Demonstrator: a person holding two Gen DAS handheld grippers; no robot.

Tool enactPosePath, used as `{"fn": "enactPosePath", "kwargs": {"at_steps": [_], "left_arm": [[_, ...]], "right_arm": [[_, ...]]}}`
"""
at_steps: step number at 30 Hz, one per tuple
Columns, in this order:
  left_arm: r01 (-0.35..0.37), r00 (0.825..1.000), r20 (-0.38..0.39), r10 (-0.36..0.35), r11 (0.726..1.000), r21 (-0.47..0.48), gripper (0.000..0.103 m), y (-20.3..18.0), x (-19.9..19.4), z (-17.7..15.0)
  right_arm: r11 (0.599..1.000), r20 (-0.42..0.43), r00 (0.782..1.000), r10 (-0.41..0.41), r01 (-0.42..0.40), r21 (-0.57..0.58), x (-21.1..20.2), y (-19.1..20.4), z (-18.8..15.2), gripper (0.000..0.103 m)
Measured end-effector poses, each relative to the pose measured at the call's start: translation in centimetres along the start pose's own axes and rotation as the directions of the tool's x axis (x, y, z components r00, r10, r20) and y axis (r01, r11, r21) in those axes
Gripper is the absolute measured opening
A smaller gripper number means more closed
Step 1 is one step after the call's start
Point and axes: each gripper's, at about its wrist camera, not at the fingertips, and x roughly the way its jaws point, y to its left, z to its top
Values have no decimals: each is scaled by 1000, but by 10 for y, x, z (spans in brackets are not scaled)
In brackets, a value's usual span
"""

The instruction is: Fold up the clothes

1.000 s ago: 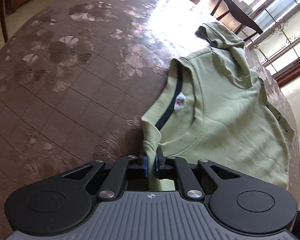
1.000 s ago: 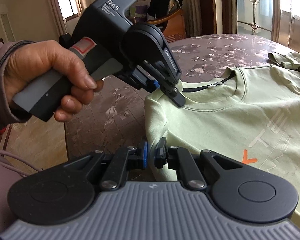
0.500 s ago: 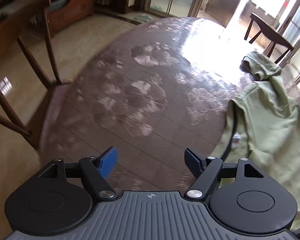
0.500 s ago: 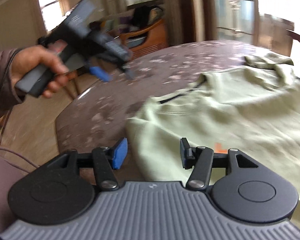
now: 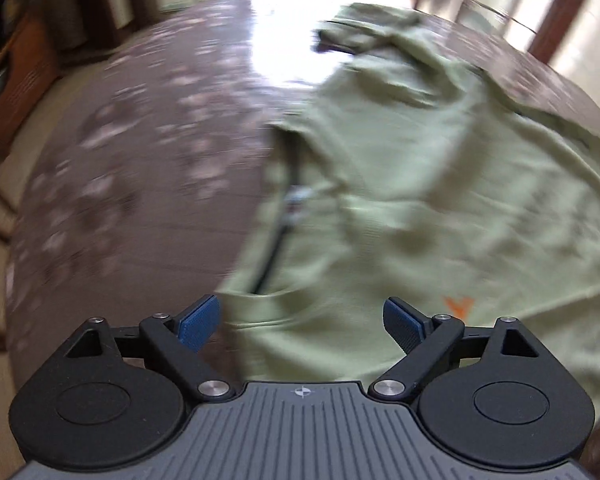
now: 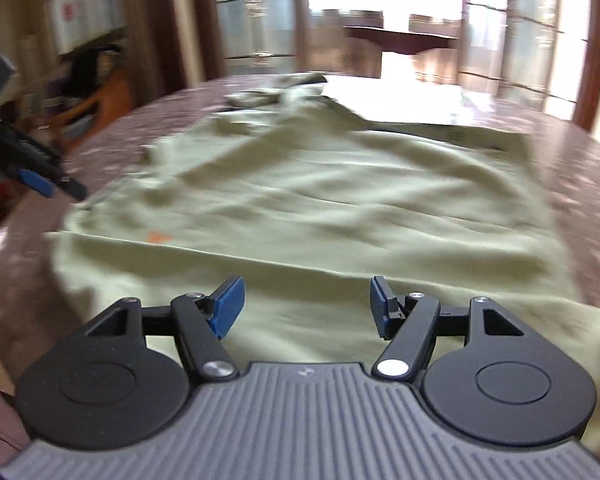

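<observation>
a soft, rumpled pale-green sweatshirt [image 6: 324, 200] with a dark-lined collar and small orange mark lies spread on the round brown floral table [image 5: 132, 200]; a second ago both grippers pinched its shoulder edge; now the left gripper [image 5: 302, 322] and right gripper [image 6: 306, 306] hover over it, jaws opening wide, pads off the cloth.
</observation>
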Motion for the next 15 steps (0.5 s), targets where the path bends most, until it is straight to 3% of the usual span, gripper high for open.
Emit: {"fn": "enactPosePath", "kwargs": {"at_steps": [7,10,15], "left_arm": [[72,995,-79,-61,985,154,93,-70,16,-2],[80,995,-76,-66,977,198,93,-94,15,-4],[62,996,-72,-47,971,230,93,-126,8,-4]], "right_arm": [[976,4,978,-206,206,72,-39,-49,-31,76],[966,8,969,-246,245,84,-46,-66,-38,78],[966,12,969,-246,244,82,-39,-92,-39,79]]}}
